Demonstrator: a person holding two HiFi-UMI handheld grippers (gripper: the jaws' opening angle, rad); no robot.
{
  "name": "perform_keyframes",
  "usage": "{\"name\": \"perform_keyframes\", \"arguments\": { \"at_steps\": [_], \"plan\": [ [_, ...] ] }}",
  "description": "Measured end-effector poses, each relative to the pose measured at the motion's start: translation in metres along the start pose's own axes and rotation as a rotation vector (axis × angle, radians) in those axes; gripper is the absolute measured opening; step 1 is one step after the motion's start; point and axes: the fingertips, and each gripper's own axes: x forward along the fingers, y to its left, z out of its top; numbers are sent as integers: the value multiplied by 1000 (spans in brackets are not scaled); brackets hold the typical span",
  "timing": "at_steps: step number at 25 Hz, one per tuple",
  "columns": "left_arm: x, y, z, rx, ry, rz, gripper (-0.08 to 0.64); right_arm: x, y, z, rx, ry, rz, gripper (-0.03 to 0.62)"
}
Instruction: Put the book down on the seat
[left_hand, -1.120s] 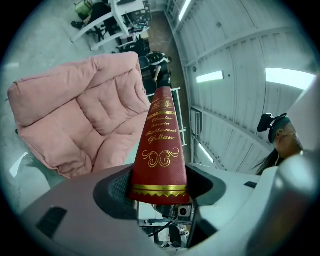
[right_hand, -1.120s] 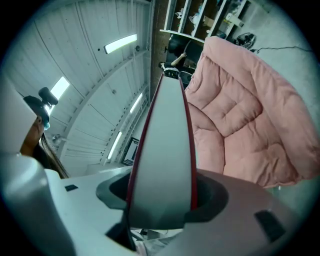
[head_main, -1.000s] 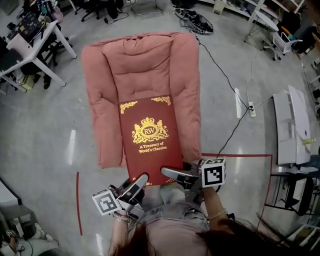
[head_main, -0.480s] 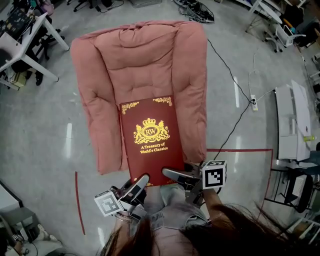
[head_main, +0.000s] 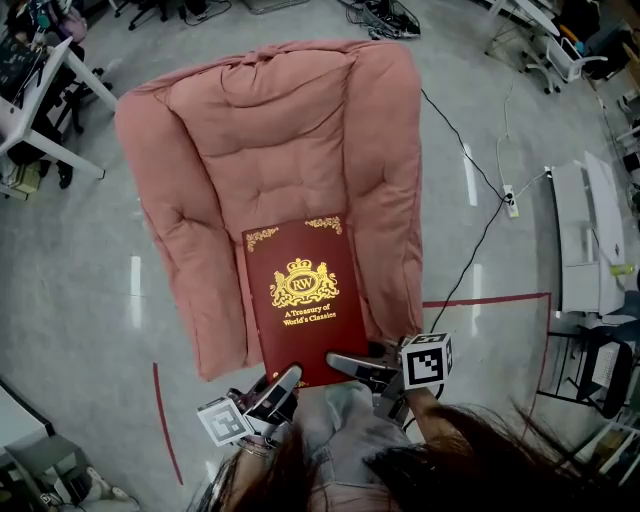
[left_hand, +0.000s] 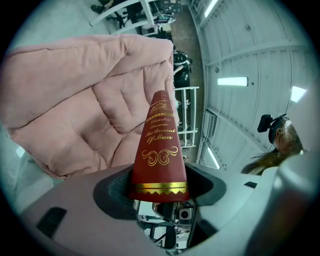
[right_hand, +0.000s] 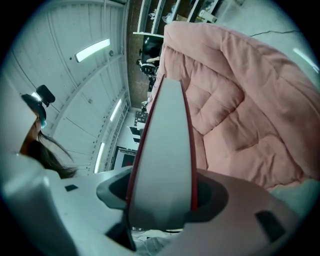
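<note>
A large dark red book (head_main: 303, 298) with gold lettering hangs flat, cover up, over the front of a pink cushioned seat (head_main: 275, 130). My left gripper (head_main: 283, 381) is shut on the book's near left corner, where its gold-printed spine (left_hand: 160, 150) stands between the jaws. My right gripper (head_main: 345, 364) is shut on the near right corner, with the pale page edge (right_hand: 162, 160) filling the gap between its jaws. The pink seat shows behind the book in both gripper views (left_hand: 75, 105) (right_hand: 240, 110). Whether the book rests on the cushion cannot be told.
The seat stands on a grey floor (head_main: 100, 290) marked with red tape (head_main: 485, 299). A black cable (head_main: 465, 160) runs to a power strip (head_main: 512, 202) on the right. White desks (head_main: 30, 110) and office chairs stand at the back; white furniture (head_main: 585, 240) is at the right.
The seat and book have shifted nearer and lower in the head view, so the book now lies further over the cushion. Both grippers keep their hold on it.
</note>
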Motion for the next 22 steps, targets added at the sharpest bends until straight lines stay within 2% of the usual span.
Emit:
{"name": "perform_keyframes", "arguments": {
  "at_steps": [22],
  "plan": [
    [40, 92, 25, -85, 73, 85, 276, 36, -95, 22, 89, -12, -32, 276]
  ]
}}
